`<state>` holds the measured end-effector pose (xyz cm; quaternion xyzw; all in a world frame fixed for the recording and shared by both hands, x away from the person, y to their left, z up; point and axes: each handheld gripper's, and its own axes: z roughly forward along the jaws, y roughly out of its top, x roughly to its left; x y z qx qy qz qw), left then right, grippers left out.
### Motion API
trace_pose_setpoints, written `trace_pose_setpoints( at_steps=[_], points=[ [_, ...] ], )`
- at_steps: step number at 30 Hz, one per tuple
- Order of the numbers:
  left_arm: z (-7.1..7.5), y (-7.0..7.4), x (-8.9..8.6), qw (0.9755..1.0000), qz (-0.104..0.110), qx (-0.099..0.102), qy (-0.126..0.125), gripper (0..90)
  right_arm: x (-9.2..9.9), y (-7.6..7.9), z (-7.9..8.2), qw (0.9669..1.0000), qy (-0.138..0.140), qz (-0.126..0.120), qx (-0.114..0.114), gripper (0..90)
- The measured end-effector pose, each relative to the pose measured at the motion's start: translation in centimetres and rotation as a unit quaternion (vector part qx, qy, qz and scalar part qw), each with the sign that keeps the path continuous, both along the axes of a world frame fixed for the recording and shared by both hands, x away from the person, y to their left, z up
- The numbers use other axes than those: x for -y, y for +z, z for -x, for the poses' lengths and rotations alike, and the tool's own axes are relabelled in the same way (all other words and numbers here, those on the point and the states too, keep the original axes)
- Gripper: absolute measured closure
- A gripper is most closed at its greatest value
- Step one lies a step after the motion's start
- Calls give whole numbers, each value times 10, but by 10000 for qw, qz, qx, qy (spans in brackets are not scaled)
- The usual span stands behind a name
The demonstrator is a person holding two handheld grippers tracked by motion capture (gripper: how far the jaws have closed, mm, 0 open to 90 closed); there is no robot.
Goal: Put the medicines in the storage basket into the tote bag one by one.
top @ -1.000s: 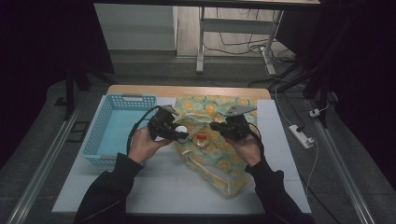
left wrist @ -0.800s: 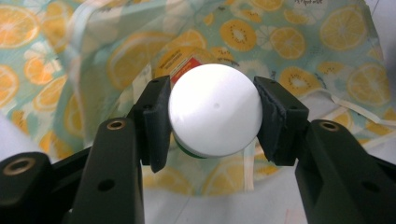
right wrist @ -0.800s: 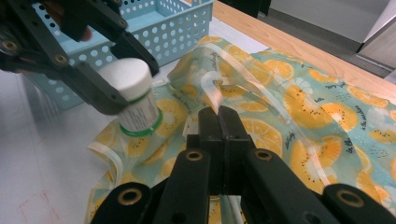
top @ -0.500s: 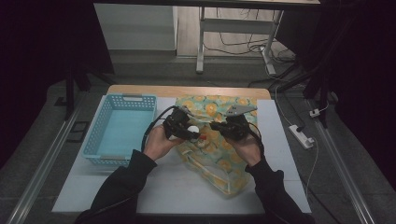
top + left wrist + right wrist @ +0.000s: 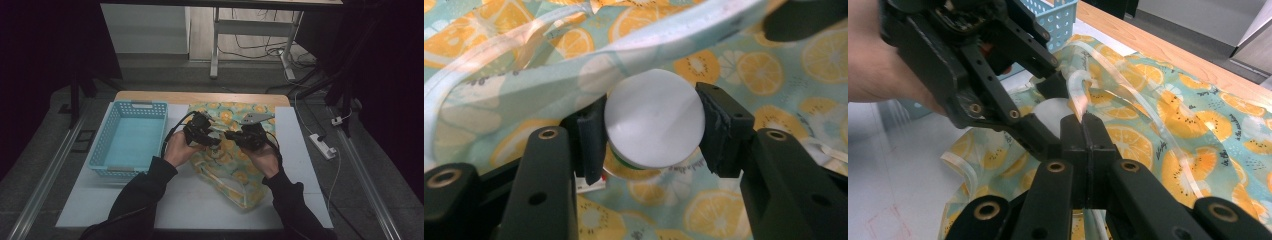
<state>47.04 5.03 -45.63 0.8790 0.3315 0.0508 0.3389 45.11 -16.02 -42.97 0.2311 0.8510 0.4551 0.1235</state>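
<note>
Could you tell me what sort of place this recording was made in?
Probably a lab or workshop recording station, not a home: a white-topped table ringed by dark curtains, loose cables and a power strip on the floor, and a desk frame behind.

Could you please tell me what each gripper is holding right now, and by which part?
The left gripper clamps a white round container across its sides. The right gripper pinches the fruit-print bag by its clear rim.

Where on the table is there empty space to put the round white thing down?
Free patches: the white table in front of the blue basket, and the near strip below the fruit-print bag. Inside the basket looks bare too. The middle is crowded, where both hand-held grippers meet over the bag.
</note>
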Motion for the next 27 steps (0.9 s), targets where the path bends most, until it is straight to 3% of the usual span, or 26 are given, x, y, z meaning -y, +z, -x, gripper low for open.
trace_pose_setpoints(
  at_steps=[27],
  points=[
    [-20, -19, 11, 9998, -16, 61, 172, 498, 1, -2, -2, 10000, -17, 46, -24, 898]
  ],
)
